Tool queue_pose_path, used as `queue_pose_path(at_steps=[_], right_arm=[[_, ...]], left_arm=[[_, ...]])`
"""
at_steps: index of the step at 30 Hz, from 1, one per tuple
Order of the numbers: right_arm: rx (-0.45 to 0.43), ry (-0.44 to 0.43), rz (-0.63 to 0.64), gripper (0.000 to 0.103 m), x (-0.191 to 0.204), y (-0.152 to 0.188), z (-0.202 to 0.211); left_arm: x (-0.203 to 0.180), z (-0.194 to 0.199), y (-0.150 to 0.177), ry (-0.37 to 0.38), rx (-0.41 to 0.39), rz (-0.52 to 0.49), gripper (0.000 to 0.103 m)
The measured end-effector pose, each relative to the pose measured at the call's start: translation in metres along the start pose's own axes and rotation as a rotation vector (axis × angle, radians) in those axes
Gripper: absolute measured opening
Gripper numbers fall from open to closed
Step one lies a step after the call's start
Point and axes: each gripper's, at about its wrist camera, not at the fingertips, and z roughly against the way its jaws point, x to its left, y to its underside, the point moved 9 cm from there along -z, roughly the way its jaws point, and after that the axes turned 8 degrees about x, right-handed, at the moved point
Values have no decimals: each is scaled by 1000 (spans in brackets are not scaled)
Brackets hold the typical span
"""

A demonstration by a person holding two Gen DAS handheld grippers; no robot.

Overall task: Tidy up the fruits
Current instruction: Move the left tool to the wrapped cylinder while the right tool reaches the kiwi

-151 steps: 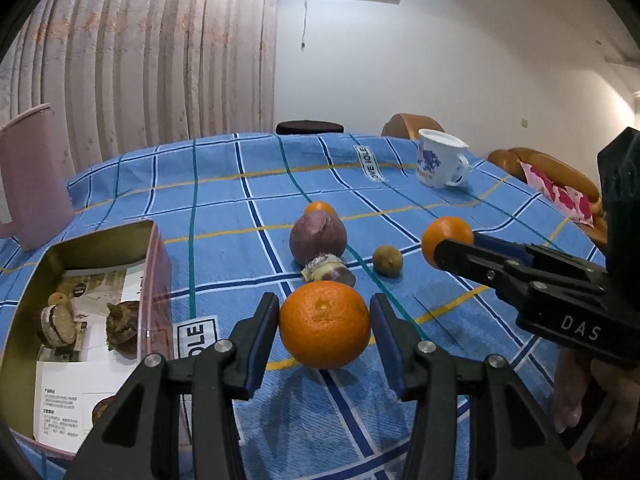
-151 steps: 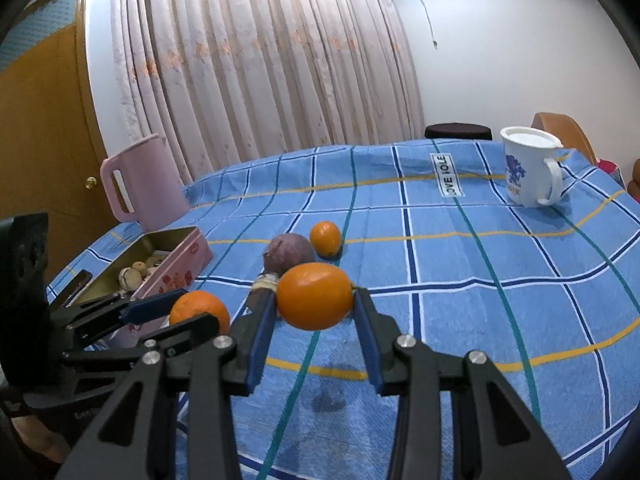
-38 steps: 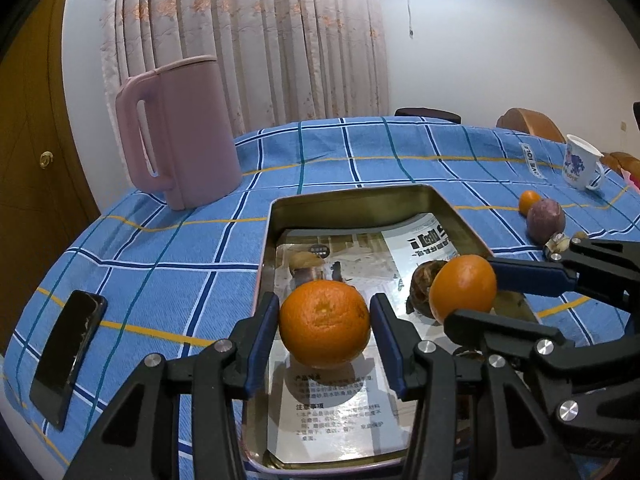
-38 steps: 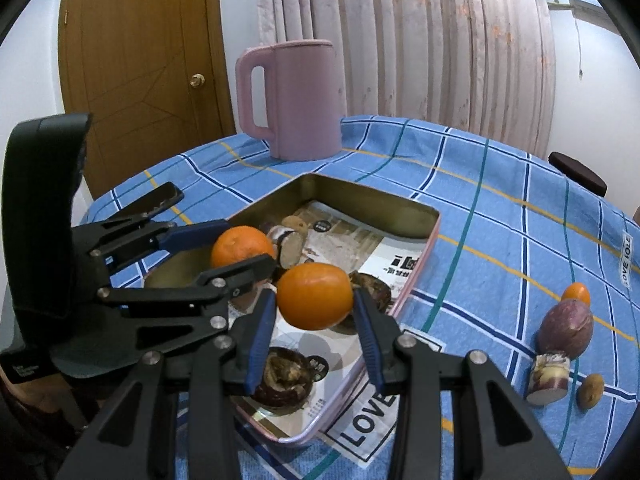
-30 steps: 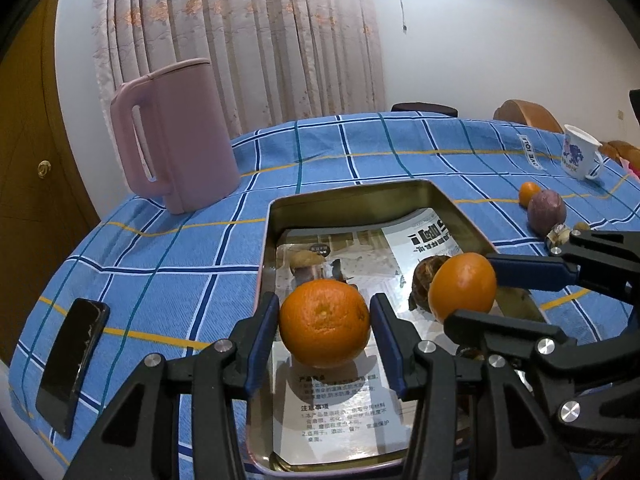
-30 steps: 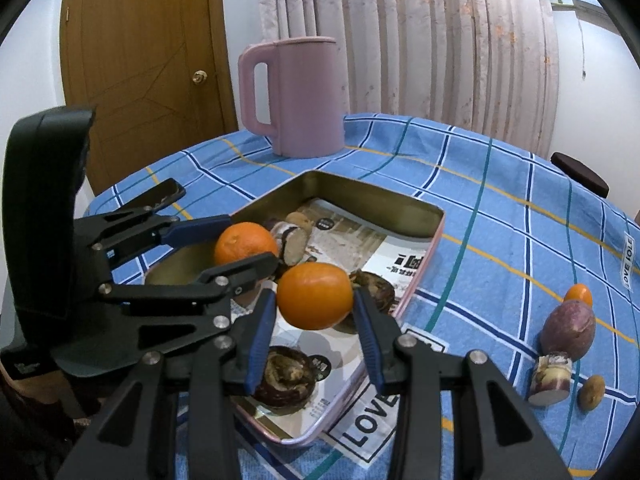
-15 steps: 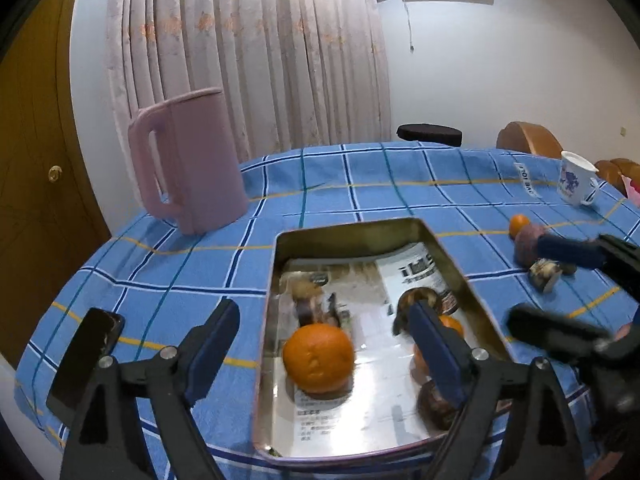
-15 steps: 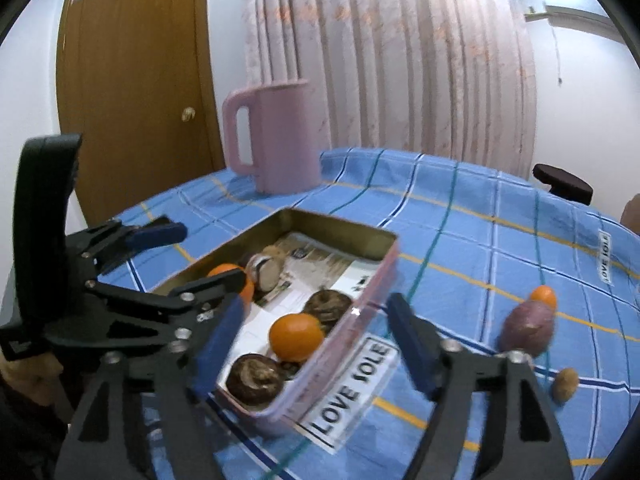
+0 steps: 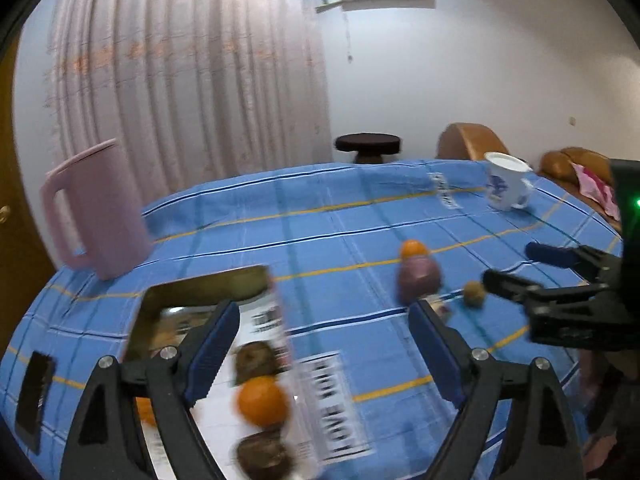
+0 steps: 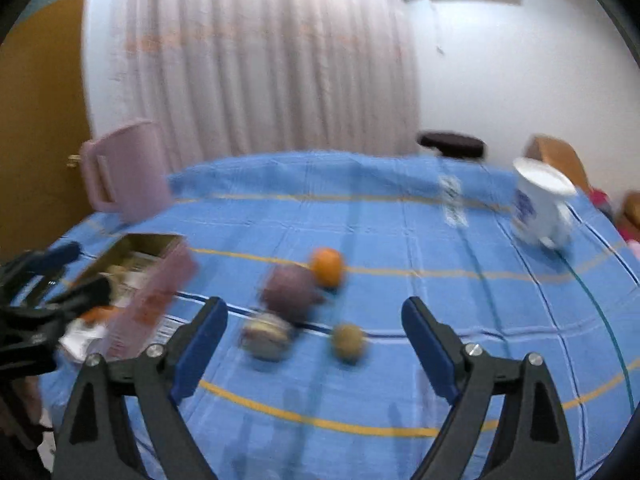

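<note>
Pink jug [image 9: 94, 212] at far-left edge of the surface [image 9: 320, 216]. Tin tray [image 9: 200, 290] near the left front edge; one orange [image 9: 262, 400] lies inside it with dark brown fruits, a second orange patch shows behind the left finger, blurred. Left gripper [image 9: 324, 348] over the tray's right rim, fingers spread wide, holding nothing.

Centre of the surface, loose fruits clustered: small orange [image 10: 328, 266] farthest back, purple fruit [image 10: 290, 290] touching or just in front of it, a cut purple piece [image 10: 266, 334] nearer the front edge, small brown fruit [image 10: 348, 340] just right of that. Heavy motion blur, contact is hard to judge.

Right gripper [image 10: 314, 340] fingers released and wide, empty, with the cluster dead ahead between them; brown fruit and cut piece are closest. Right gripper is likely nearer to the loose fruits than the left one. Fruits are roundish, no clear long axis.

White mug [image 10: 540, 208] at far-right edge.
</note>
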Motion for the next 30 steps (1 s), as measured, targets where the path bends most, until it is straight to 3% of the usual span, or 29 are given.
queue_pose_path(at_steps=[1, 3, 13, 19, 30], right_arm=[[18, 11, -7, 87, -6, 2, -4], [53, 18, -16, 73, -13, 6, -12], [174, 10, 18, 55, -3, 9, -44], [264, -33, 8, 29, -2, 19, -62], [135, 6, -116, 29, -28, 10, -35]], left_arm=[[-8, -4, -1, 8, 6, -10, 87], [-22, -14, -2, 24, 26, -24, 87], [-26, -41, -1, 18, 70, -17, 87], [-34, -46, 1, 33, 74, -26, 87], [-55, -66, -1, 112, 139, -6, 87]])
